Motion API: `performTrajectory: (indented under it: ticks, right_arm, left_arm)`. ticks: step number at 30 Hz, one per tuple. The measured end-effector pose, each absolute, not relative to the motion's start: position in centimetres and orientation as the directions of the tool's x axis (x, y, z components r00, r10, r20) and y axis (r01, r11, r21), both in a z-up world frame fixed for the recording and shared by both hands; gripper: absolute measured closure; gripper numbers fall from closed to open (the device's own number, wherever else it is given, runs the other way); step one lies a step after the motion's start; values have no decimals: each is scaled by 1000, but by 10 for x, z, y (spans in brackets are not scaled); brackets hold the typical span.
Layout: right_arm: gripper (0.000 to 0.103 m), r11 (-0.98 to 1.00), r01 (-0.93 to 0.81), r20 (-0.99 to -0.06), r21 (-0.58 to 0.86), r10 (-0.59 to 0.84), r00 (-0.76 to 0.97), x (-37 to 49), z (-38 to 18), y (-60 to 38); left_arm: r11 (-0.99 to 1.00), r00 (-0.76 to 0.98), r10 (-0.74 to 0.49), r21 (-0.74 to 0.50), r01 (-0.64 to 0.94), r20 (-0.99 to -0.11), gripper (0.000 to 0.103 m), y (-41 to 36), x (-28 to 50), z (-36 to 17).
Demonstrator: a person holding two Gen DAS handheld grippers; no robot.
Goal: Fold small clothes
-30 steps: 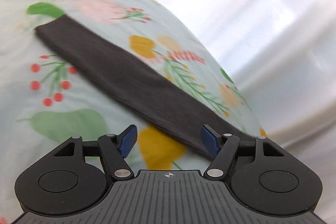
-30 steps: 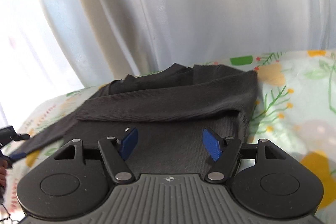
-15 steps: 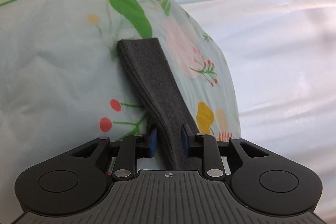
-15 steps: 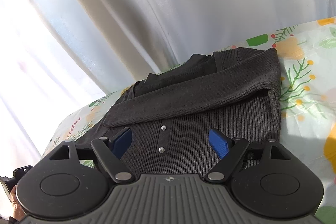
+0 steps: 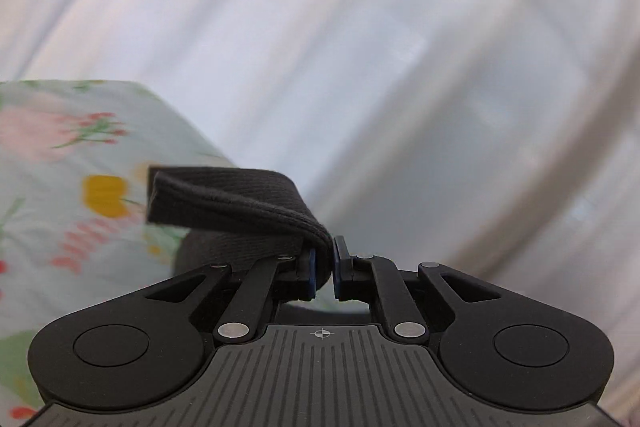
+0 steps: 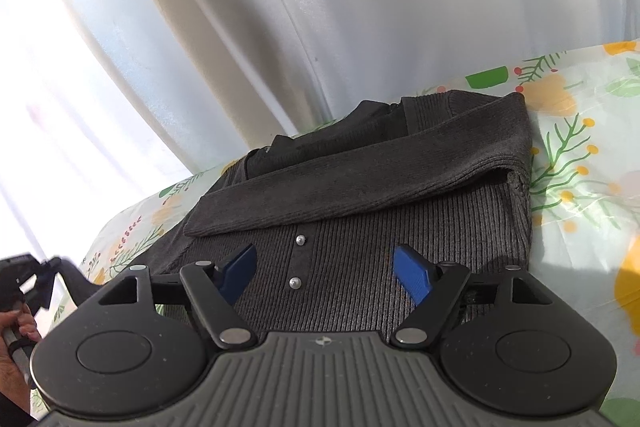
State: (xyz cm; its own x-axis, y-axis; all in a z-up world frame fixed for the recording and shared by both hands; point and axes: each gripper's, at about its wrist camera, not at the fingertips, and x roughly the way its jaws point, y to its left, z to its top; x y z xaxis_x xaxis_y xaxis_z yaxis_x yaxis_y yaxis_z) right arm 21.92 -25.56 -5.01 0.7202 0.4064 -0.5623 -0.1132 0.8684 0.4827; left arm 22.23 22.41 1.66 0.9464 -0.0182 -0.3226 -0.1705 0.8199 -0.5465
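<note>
the left gripper (image 5: pixel 324 267) pinches the sweater's sleeve (image 5: pixel 228 203), which trails ahead-left of its jaws. the right gripper (image 6: pixel 324 267) hangs wide, holding nothing, over the dark sweater (image 6: pixel 360 227) on the floral cloth (image 6: pixel 580 167). carry the sleeve flat across the body, unbunched.

Dark grey ribbed cardigan (image 6: pixel 360 211), one sleeve folded across, other sleeve (image 5: pixel 232 203) lifted

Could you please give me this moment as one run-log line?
left gripper: shut on sleeve, lifted off floral cloth | right gripper: open above dark ribbed cardigan, other sleeve folded across
</note>
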Motion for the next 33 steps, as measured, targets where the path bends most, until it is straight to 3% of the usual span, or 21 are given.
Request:
performTrajectory:
  ticks: [2, 5, 10, 17, 19, 21, 23, 33]
  right_arm:
    - [29, 868, -115, -560, 484, 408, 721, 221, -50, -255]
    - [32, 866, -126, -560, 484, 417, 716, 225, -51, -254]
    - [28, 867, -179, -569, 465, 448, 689, 243, -56, -248]
    - [27, 830, -200, -578, 521, 515, 633, 298, -68, -234]
    - [32, 827, -193, -583, 529, 519, 625, 311, -71, -229]
    - [50, 832, -203, -594, 517, 519, 615, 322, -73, -221]
    - [52, 848, -211, -616, 485, 503, 606, 330, -75, -213]
    - [96, 880, -294, -651, 373, 475, 592, 343, -81, -186]
  left_arm:
    - [862, 933, -176, -507, -9, -315, 83, 173, 236, 23]
    - [864, 892, -285, -497, 81, -350, 56, 128, 246, 9]
    - [889, 830, -224, -456, -41, -511, 58, 114, 254, -35]
    - [902, 798, -143, -408, -138, -585, 55, 130, 246, -64]
    - [908, 795, -126, -392, -149, -594, 55, 132, 245, -67]
    - [909, 793, -117, -385, -156, -598, 55, 135, 244, -69]
    - [912, 792, -104, -376, -166, -602, 55, 139, 245, -70]
    - [899, 787, -70, -380, -216, -613, 55, 153, 250, -68]
